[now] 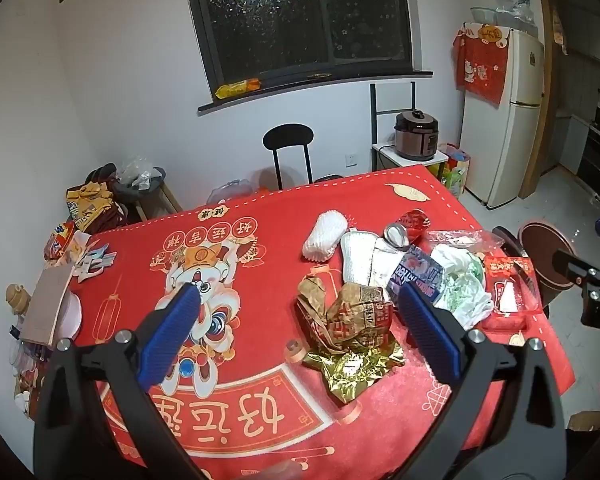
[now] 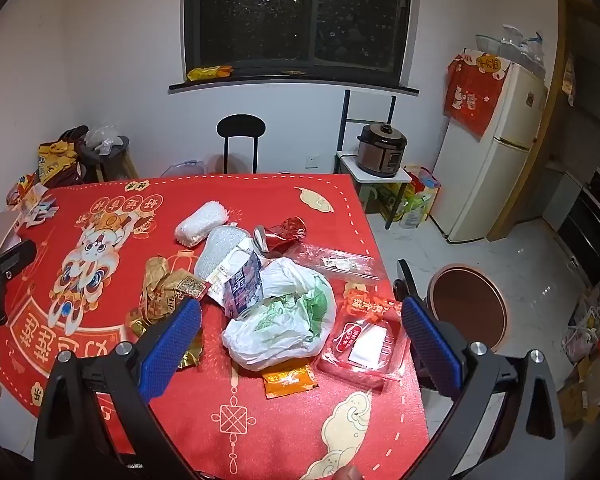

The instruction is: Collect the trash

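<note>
Nothing had been picked up yet. Both the left gripper [image 1: 300, 324] and the right gripper [image 2: 302, 338] hung over the red tablecloth [image 1: 260, 420] with jaws spread wide and empty. The trash lay heaped near the table's right edge: a crumpled brown wrapper [image 1: 356, 316], a white plastic bag [image 2: 284, 320], a crushed red can [image 2: 282, 234], a clear red tray [image 2: 362, 344]. The next move probably called for lowering onto one piece. I saw no obvious bin; what lay under the bag stayed hidden.

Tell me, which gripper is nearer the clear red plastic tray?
Right. The right gripper hovers open just before the red tray; the left gripper hangs over the crumpled wrappers, farther left.
</note>
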